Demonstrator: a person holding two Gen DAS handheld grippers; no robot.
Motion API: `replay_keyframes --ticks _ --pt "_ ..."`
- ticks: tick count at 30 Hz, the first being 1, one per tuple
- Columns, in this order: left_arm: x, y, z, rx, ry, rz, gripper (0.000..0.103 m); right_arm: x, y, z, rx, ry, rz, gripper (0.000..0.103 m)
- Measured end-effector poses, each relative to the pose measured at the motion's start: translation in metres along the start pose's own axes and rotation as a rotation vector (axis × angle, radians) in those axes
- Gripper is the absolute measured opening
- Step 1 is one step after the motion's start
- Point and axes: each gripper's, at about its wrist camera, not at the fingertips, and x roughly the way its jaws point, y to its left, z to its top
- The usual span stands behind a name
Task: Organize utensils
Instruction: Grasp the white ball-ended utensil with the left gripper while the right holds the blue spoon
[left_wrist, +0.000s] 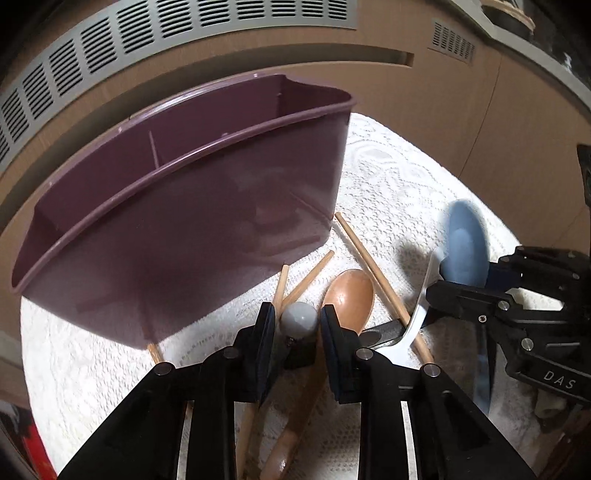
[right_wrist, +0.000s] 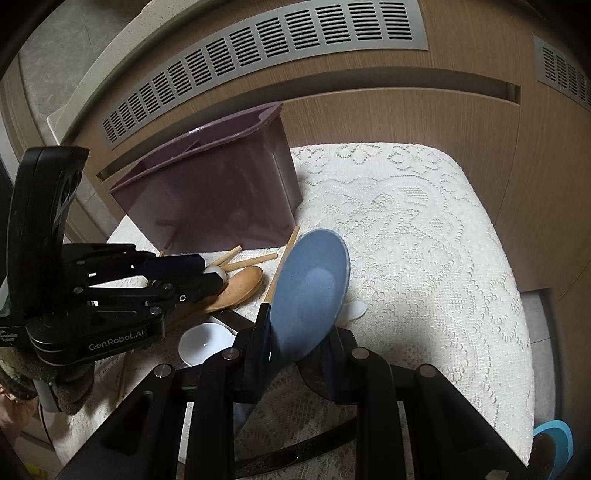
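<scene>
- The right gripper (right_wrist: 295, 343) has its fingers (right_wrist: 258, 332) closed on the neck of a blue spoon (right_wrist: 310, 291), bowl raised above the lace-covered table (right_wrist: 424, 258).
- The left gripper (left_wrist: 297, 325) has its fingers (left_wrist: 267, 325) set either side of a grey rounded utensil end (left_wrist: 299, 319); whether they actually pinch it, I cannot tell.
- Beneath lie a wooden spoon (left_wrist: 349, 295), scattered chopsticks (left_wrist: 373, 266) and a white spoon (right_wrist: 205, 341).
- The purple utensil holder (left_wrist: 184, 229) stands just behind the pile, apparently empty.
- The step in hand looks like the first pickups; next, the blue spoon probably needs carrying left over the holder's rim and lowering into a compartment.
</scene>
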Motion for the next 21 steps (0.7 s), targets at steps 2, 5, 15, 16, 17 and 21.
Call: replay_keyframes --ticks 2,5,15,16,17,21 --pt "0.001 -0.003 0.0 0.028 -0.002 0.017 0.026 0.004 -0.002 0.0 0.006 0.015 -0.003 0.023" --pt "0.009 -0.011 0.004 0.083 0.008 0.078 0.03 0.008 -0.002 0.0 0.005 0.022 -0.008 0.023" --pt "-0.011 0.013 -0.013 -0.068 -0.008 0.071 0.018 0.007 -0.005 -0.001 0.005 0.017 0.003 0.023" --pt "-0.015 0.014 -0.014 -0.086 -0.021 0.069 0.018 0.007 -0.006 -0.001 0.005 0.015 0.006 0.023" --pt "-0.021 0.015 -0.016 -0.104 -0.042 0.07 0.018 0.006 -0.006 -0.001 0.006 0.012 0.012 0.023" --pt "-0.041 0.012 -0.023 -0.159 -0.116 0.06 0.018 0.006 -0.006 -0.002 0.009 0.018 0.041 0.015"
